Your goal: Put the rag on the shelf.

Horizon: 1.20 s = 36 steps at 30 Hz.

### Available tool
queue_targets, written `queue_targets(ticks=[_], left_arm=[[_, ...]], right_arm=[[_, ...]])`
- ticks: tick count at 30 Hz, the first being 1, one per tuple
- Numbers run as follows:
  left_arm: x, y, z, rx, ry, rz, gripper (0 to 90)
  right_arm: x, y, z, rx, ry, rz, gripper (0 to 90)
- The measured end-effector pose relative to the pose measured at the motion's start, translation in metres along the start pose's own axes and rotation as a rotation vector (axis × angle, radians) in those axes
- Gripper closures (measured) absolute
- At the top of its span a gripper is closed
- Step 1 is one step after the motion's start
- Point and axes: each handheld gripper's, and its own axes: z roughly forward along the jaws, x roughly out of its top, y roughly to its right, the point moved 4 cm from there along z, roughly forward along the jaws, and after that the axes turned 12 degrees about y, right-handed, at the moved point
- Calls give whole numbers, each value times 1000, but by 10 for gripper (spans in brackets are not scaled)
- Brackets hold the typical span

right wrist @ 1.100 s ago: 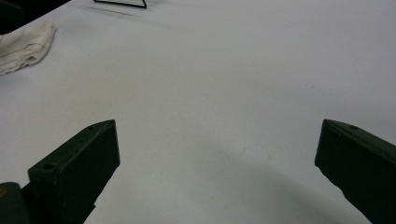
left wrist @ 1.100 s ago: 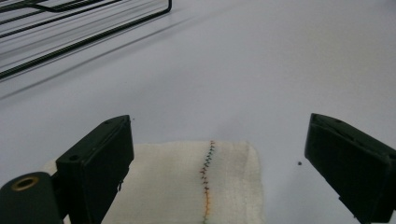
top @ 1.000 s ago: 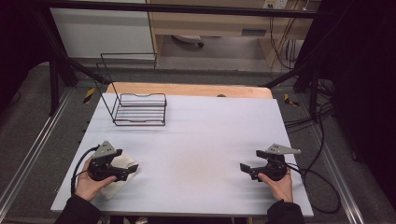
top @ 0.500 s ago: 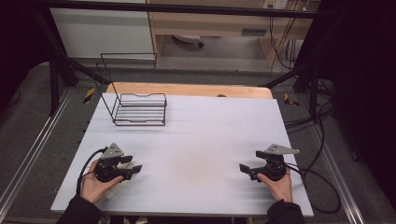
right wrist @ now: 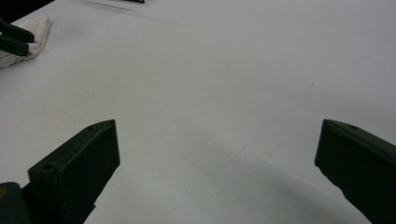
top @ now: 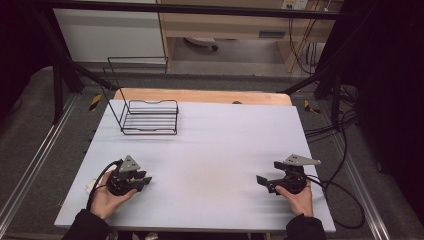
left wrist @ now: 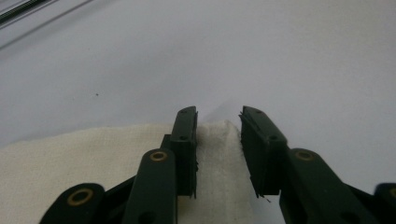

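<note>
Left gripper: jaws have just been closing, and a raised fold of the cream cloth sits right between them; one pad is against the fabric, a sliver of gap shows at the other, so it is not a firm clamp yet.
Left hand: low at the near left corner of the table, gripper pointing toward the middle.
Cloth: lies flat at the table's near left edge, mostly under the left gripper; in the high view a pale bit peeks out beside the hand.
Right gripper: jaws spread wide, nothing but bare tabletop between them.
Right hand: near right side of the table, well apart from the cloth, gripper aimed at the left one.
Wire basket: black, standing at the far left of the table, well away from both grippers.
</note>
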Motion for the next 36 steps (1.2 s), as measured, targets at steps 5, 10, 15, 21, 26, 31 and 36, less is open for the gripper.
queue_targets(ticks=[5,10,15,21,26,31,36], left_arm=[[1,-1,1,5,-16,-13,787],[3,-2,1,6,-19,-34,840],[5,-4,0,10,-7,-70,851],[14,-3,2,14,34,-130,853],[22,2,6,5,60,-155,853],[31,11,10,-7,90,-171,852],[37,19,22,-10,97,-162,851]], right_arm=[[0,0,0,0,-1,1,3],[0,0,0,1,-2,1,4],[0,0,0,2,1,1,4],[0,0,0,3,1,1,4],[0,0,1,3,4,2,4],[0,0,1,3,5,3,4],[0,0,1,3,3,5,4]])
